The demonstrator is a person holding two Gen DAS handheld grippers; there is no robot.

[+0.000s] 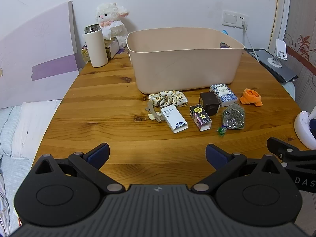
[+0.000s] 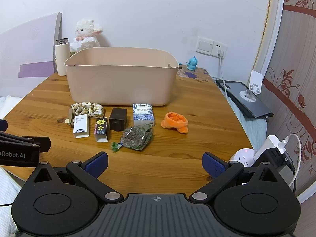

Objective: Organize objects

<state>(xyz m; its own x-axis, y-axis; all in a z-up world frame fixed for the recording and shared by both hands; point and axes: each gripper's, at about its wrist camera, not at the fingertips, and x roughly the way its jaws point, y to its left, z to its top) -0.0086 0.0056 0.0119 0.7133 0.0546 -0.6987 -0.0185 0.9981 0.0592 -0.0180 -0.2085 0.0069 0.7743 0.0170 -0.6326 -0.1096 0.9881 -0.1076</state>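
So your left gripper (image 1: 157, 155) and right gripper (image 2: 155, 163) both have fingers spread wide, holding nothing, above the smooth wooden table (image 2: 177, 167). I think the tidying has barely begun. The crinkly clear bag of dried green bits (image 2: 137, 137), soft orange cloth (image 2: 174, 122), little cardboard boxes and flowery scrunchie (image 2: 87, 108) all lie near the big smooth beige plastic tub (image 2: 120, 79), not inside.

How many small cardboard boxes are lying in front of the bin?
3: white cardboard box at left, purple starred box beside it, blue-patterned white box nearest the beige plastic bin. The black cube's material is unclear.
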